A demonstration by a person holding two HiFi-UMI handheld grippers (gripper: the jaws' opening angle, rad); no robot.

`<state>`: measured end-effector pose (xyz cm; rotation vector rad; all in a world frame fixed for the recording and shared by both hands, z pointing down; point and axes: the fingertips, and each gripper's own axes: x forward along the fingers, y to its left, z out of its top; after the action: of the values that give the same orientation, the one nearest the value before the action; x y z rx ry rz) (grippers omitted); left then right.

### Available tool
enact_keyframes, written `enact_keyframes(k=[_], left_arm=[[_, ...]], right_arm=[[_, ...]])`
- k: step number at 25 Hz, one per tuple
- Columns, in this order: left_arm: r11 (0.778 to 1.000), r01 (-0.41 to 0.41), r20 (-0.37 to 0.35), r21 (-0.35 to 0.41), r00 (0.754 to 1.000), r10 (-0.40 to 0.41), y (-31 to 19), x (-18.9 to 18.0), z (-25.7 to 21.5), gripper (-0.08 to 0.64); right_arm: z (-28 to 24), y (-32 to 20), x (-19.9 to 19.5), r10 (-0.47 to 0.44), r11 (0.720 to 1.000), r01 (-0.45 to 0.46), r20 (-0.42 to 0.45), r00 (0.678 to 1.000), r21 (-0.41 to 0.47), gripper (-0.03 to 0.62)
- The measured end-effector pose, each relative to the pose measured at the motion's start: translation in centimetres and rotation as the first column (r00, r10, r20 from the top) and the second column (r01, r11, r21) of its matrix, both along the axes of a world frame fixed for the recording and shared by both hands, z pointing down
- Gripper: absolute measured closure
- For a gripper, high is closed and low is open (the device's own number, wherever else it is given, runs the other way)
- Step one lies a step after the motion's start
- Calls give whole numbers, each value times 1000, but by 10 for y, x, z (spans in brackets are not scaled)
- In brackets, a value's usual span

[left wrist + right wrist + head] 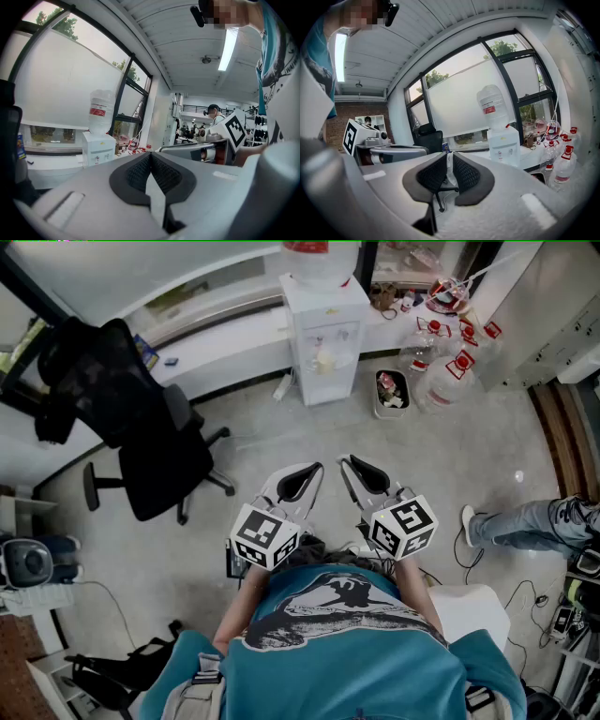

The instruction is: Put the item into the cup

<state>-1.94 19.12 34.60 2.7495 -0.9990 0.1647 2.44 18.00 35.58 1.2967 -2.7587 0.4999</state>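
Observation:
No cup and no loose item show in any view. In the head view both grippers are held close to my chest, side by side above the bare floor, pointing forward. My left gripper (pixel 315 468) (pixel 150 155) has its black pads meeting at the tips, with nothing between them. My right gripper (pixel 346 462) (pixel 449 158) has a narrow gap between its pads. Only the pale cabinet front and the chair's base show through that gap, and I make out nothing held there.
A black office chair (pixel 141 442) stands on the floor at the left. A white water dispenser (pixel 323 338) stands ahead, with a small bin (pixel 391 393) and several water bottles (pixel 450 367) to its right. Another person's leg and shoe (pixel 520 526) reach in from the right.

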Motion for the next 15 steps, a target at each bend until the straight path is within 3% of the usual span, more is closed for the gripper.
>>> enact_keyframes(k=[15], left_arm=[[1000, 0, -2, -21, 1000, 0, -16, -14, 7, 561]], right_arm=[[7, -17, -18, -10, 1000, 10, 5, 1000, -18, 552]])
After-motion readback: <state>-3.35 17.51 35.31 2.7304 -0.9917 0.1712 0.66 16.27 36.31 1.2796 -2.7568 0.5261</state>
